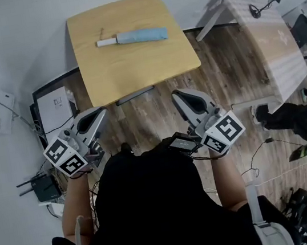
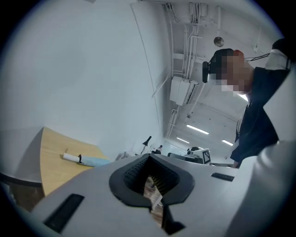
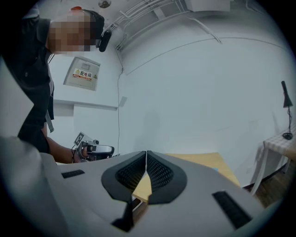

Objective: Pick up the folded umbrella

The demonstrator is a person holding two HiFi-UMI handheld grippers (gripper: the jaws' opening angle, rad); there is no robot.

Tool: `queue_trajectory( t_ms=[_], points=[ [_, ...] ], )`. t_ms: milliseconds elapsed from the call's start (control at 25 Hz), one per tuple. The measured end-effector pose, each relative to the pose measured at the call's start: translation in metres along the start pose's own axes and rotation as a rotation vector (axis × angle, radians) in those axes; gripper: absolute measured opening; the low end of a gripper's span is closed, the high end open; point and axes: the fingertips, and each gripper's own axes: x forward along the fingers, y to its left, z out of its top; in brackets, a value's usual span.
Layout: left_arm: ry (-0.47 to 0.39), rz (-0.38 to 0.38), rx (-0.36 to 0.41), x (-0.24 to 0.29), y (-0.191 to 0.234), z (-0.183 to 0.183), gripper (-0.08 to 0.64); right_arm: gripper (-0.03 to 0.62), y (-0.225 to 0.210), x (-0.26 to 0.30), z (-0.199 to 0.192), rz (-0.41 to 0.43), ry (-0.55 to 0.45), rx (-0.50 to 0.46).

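The folded umbrella (image 1: 131, 37), light blue with a white handle at its left end, lies flat across the far part of a small wooden table (image 1: 133, 64). Both grippers hang over the floor on the near side of the table, well short of it. My left gripper (image 1: 92, 120) has its jaws together with nothing between them, and so does my right gripper (image 1: 187, 100). In the left gripper view the umbrella (image 2: 88, 160) shows to the left, beyond the closed tips of the left gripper (image 2: 150, 157). In the right gripper view, past the right gripper (image 3: 146, 152), I see only the table top (image 3: 203, 162).
A second table with a checked cloth (image 1: 271, 43) and a black desk lamp (image 1: 265, 6) stands to the right. A white box (image 1: 56, 105), a router (image 1: 42, 188) and cables lie on the floor at left. A person's legs (image 1: 291, 114) show at the right. A white wall runs behind the table.
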Motion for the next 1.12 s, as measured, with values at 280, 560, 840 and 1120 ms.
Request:
queue_trajectory(
  t_ms=[280,560,840,1120],
  points=[
    [0.008,-0.096,-0.034,0.016,0.026,0.000,0.011,0.018,-0.002,-0.017,-0.017,-0.139,0.050,0.039],
    [0.018,-0.111,-0.059,0.040,0.045,-0.005,0.011,0.018,-0.021,-0.002,-0.009,-0.135,0.050,0.036],
    [0.040,-0.020,-0.013,0.060,0.072,0.007,0.011,0.018,-0.075,0.045,-0.005,-0.046,0.023,0.050],
    [-0.002,0.092,-0.010,0.095,0.114,0.032,0.011,0.018,-0.142,0.088,0.016,0.042,-0.007,0.039]
  ],
)
